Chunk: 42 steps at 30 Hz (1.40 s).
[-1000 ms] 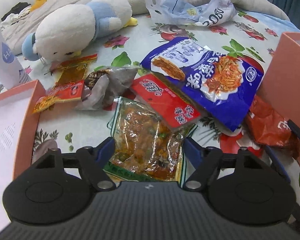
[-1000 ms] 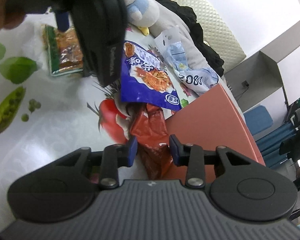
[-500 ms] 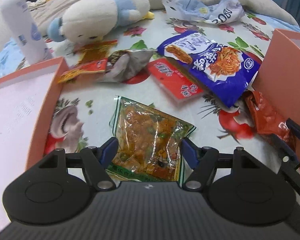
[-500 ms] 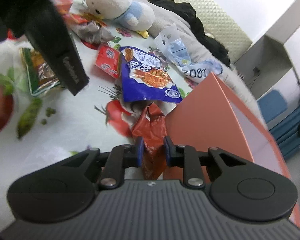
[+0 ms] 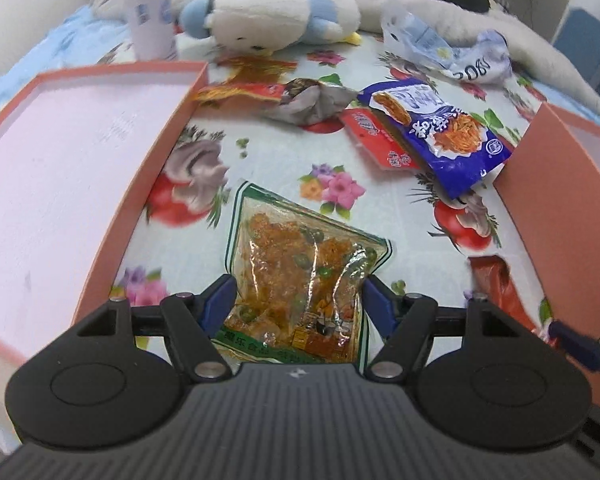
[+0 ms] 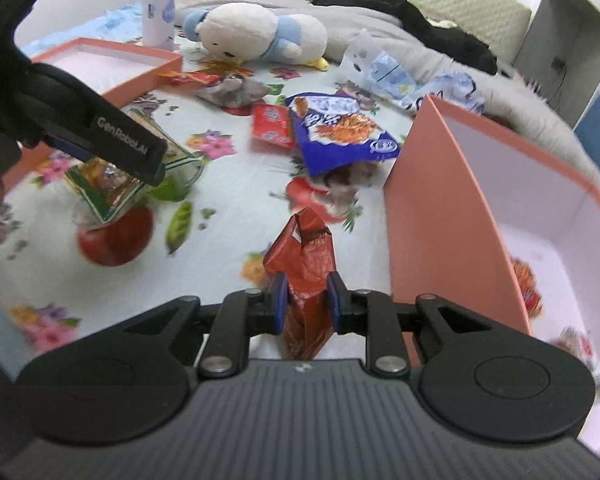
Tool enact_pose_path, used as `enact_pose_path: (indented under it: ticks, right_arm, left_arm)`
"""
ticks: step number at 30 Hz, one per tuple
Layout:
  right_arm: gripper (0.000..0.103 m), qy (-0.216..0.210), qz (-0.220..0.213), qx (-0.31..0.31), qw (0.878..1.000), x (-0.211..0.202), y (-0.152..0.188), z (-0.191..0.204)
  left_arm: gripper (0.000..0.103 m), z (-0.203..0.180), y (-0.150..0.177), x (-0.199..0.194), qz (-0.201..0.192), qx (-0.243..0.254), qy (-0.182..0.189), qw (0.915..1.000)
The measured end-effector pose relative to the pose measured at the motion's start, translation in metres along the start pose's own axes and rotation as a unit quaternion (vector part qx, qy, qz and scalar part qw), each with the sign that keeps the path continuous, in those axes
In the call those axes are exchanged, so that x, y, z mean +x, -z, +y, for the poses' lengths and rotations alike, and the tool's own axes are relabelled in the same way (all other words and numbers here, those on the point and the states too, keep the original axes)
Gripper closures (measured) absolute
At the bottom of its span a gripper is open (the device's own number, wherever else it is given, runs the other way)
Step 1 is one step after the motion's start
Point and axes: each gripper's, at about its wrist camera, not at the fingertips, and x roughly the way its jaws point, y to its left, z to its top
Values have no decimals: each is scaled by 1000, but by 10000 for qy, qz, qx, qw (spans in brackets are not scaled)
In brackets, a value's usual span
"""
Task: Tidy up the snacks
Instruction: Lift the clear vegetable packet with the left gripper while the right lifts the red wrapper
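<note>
Bed sheet is carrying snacks; left gripper [image 5: 298, 300] is holding green packet [image 5: 300, 276] in wide jaws, right gripper [image 6: 305, 300], jaws narrow, is pinching red packet [image 6: 306, 268]; lifting clear over box wall [image 6: 440, 216] seems wise

Between your left gripper's [image 5: 296, 300] fingers sits the clear snack pouch [image 5: 300, 272], with the shallow box lid [image 5: 140, 184] to its left and the taller box [image 6: 440, 208] well to its right. Your right gripper [image 6: 305, 302] has the crumpled foil packet [image 6: 306, 256] between its pads, just beside that taller box's near wall, and a few snack packs [image 6: 528, 288] lie inside the box. Farther back on the flowered sheet [image 5: 404, 224] a flat sachet [image 5: 380, 140] lies partly under the noodle bag [image 5: 440, 128], the plush toy [image 5: 276, 16] behind them and a bottle [image 5: 148, 8] behind the lid.
</note>
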Motion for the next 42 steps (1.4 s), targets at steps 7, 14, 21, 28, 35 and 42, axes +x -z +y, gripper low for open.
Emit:
enact_pose_path:
  ticks: [7,14,21,28,35,42]
  right_arm:
    - [78,-629,218,492,9966,-22,9,-8]
    - [69,-1020,313,873,9905,-32,19,-16]
    - [41,-995,277,682,9923,-17,20,-13]
    - [41,-866,417,419,9945,3,28,-3]
    - [56,-925,487,634,9925,9,32,-10]
    - [67,-855,280,946,9914,-11,27,-18]
  left_arm:
    - [29,0,25,-29,-46,-195,21,9998]
    - [29,-2,51,-49,-92,-315,101,9994]
    - [29,3,66,-56,-122,-405,-38,9991]
    - [29,7,76,-58,-156,-471,-26,9988]
    - [29,6,78,-64,-236,-520,38,9984]
    - [29,3,77,-81,-270,-565,134,9979]
